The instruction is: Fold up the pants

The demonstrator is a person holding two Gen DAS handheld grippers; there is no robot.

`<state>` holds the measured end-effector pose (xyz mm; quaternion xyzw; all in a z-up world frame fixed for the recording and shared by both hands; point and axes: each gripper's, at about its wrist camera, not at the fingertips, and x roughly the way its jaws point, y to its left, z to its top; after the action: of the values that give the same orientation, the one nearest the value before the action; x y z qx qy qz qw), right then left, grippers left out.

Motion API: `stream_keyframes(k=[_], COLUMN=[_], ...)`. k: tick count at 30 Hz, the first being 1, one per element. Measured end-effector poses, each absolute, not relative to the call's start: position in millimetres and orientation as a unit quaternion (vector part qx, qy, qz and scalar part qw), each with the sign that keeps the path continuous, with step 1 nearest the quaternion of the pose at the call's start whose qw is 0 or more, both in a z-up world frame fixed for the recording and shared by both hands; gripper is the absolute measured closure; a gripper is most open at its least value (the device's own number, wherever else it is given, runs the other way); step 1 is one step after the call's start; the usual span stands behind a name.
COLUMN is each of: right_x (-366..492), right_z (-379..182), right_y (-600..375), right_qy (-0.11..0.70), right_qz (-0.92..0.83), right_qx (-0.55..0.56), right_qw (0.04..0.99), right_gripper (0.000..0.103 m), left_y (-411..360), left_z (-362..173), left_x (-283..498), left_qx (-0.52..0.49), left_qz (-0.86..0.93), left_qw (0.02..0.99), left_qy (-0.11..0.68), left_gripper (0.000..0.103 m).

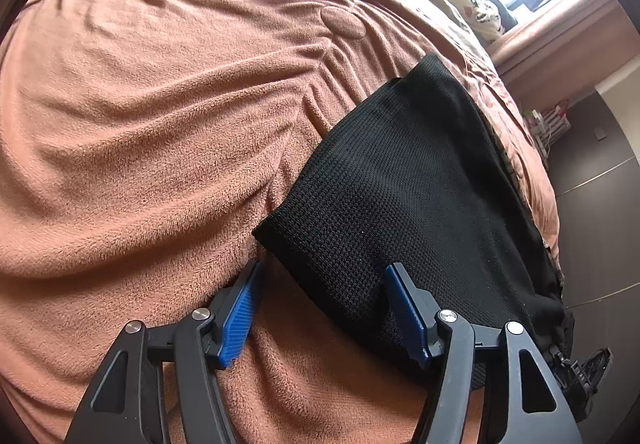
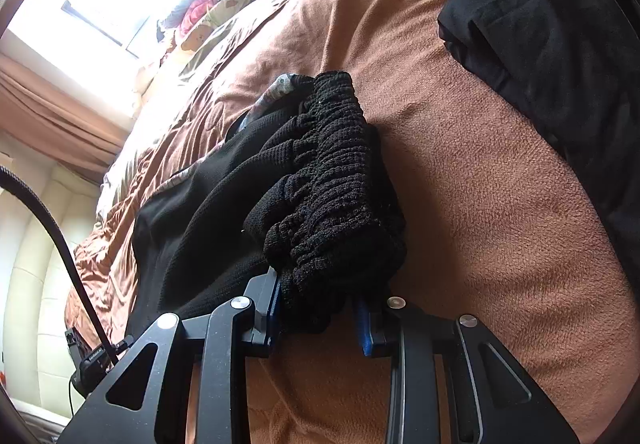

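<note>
Pants (image 1: 404, 188) are black knit, lying on the brown blanket (image 1: 140, 124) near the bed's edge, already doubled into a flat panel on my left view, with the bunched ribbed waistband (image 2: 332, 180) heaped at the right-hand end. Second dark bundle (image 2: 560, 56) sits farther up the bed, well apart, can't tell what it is. Pillows and toys (image 2: 212, 0) by the window, irrelevant. Fabric reads as soft, light, floppy waffle knit: my guess is it'll sag and drag on the fleece rather than slide, so lift clear before carrying. Thick elastic waistband is the best grab point, bulky enough to bite without slipping; on the flat end I'd take the folded edge or corner, both layers together. Right gripper (image 2: 318, 314) has its jaws closed in on the waistband wad, cloth packed between the blue pads (image 2: 366, 328), looks like a firm hold. Left gripper (image 1: 324, 308) is spread wide, holding nothing, straddling the near corner of the panel; one pad (image 1: 408, 308) over the cloth, the other over blanket. I'd judge the next call is closing left on that edge.
</note>
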<state>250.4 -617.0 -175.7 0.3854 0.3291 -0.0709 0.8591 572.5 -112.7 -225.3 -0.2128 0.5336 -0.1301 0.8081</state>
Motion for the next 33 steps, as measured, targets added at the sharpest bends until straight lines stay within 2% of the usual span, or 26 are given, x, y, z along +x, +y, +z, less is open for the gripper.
stream_keyframes(k=[2,3,4,5,6,10,11,12,13,22,33], right_x=[251,251,252,252,252,251,251,250,250,250,251], right_z=[-176,-176,-177,-177,-177,-176,-176,-176,-177,-176,-173], right_y=[-618,-617,-617,-617,-616,-616,-617,-618,-618,-617,-615], right_qy=[0.329,0.328,0.328,0.329,0.329,0.330,0.330,0.328,0.327,0.331,0.322], right_qz=[-0.071,-0.072,-0.073,-0.074,-0.075,-0.074,-0.073,-0.071,-0.071,-0.071,-0.084], right_qx=[0.387,0.388,0.388,0.389,0.389,0.389,0.391,0.394,0.397,0.392,0.378], right_qw=[0.859,0.858,0.858,0.858,0.857,0.857,0.856,0.856,0.854,0.855,0.864], right_gripper=[0.076,0.076,0.076,0.076,0.076,0.076,0.076,0.076,0.076,0.076,0.076], left_y=[-115,-116,-116,-116,-115,-108,-109,-112,-115,-131,-124], left_z=[-225,-224,-224,-223,-221,-195,-188,-183,-178,-154,-150], left_x=[571,571,571,572,572,564,563,564,567,591,613], left_qx=[-0.215,-0.217,-0.221,-0.224,-0.228,-0.245,-0.238,-0.230,-0.223,-0.202,-0.249], left_qz=[-0.136,-0.140,-0.144,-0.149,-0.150,-0.170,-0.174,-0.176,-0.176,-0.185,-0.185], left_qw=[0.807,0.807,0.807,0.805,0.804,0.821,0.825,0.827,0.828,0.843,0.840], left_qy=[0.532,0.531,0.529,0.529,0.528,0.487,0.481,0.481,0.483,0.463,0.445], left_gripper=[0.038,0.042,0.050,0.072,0.077,0.078,0.083,0.096,0.100,0.101,0.101])
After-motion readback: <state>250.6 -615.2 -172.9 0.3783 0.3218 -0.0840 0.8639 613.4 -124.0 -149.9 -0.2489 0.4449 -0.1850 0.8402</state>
